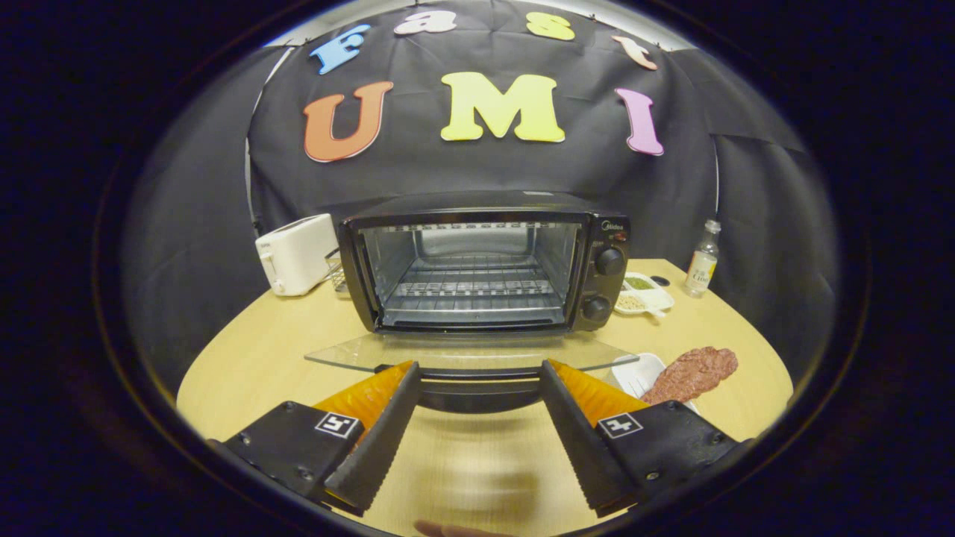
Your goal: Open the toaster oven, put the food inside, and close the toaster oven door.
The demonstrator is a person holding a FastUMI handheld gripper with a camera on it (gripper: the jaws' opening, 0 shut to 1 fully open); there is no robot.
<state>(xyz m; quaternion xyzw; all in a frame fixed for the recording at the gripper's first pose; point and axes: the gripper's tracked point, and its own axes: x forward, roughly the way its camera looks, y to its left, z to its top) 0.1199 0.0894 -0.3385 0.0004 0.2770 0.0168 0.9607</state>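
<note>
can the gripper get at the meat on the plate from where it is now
Probably yes. The gripper is open, its fingers at the handle of the lowered oven door. The meat lies on a white plate just beside one finger, uncovered, with bare table around it.

The gripper [477, 373] is spread wide at the handle [477, 388] of the toaster oven's [485, 261] lowered door [448, 350].

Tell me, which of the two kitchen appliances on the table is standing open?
The black toaster oven: its glass door lies folded down flat, just ahead of the open gripper. The white toaster beside it has no door.
</note>
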